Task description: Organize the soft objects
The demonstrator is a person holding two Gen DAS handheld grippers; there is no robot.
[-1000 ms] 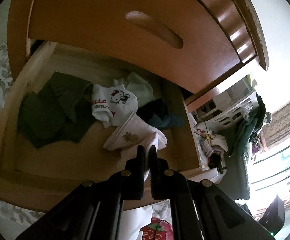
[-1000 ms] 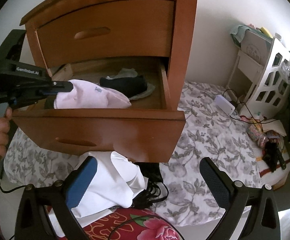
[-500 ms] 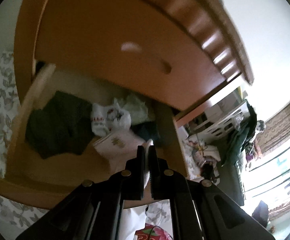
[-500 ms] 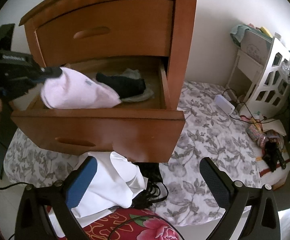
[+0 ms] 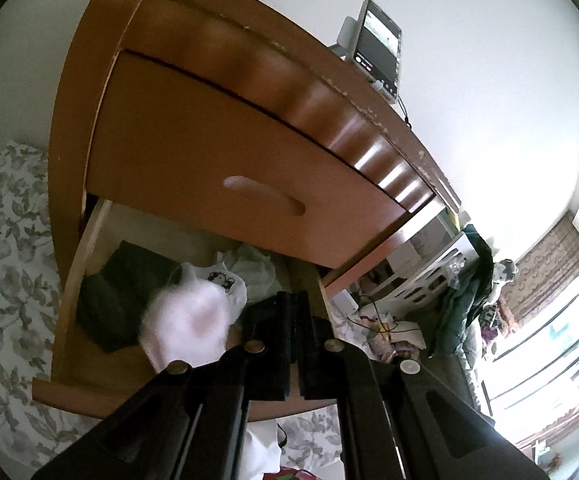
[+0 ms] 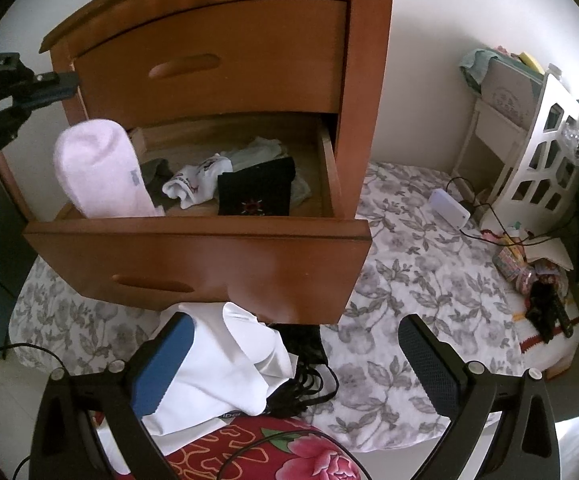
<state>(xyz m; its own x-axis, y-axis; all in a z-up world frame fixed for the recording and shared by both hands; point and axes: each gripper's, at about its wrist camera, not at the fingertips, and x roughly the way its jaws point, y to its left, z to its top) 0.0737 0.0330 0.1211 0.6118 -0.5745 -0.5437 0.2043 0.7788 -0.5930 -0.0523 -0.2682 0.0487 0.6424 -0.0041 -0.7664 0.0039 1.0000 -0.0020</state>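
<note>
Left gripper (image 5: 294,320): pressed together, empty, hovering above drawer (image 6: 197,236) front edge.
Right gripper (image 6: 293,360): spread, empty, white cloth (image 6: 225,364) just below.
Pink sock (image 6: 97,168): leaning inside drawer, under left gripper.
Drawer room: black sock (image 6: 255,192) and white sock (image 6: 193,184) are filling the middle.

The left gripper (image 5: 294,312) is closed and empty, while the right gripper (image 6: 295,354) hangs wide open.

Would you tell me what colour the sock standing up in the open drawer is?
Pale pink sock, clearest in the right wrist view.
</note>
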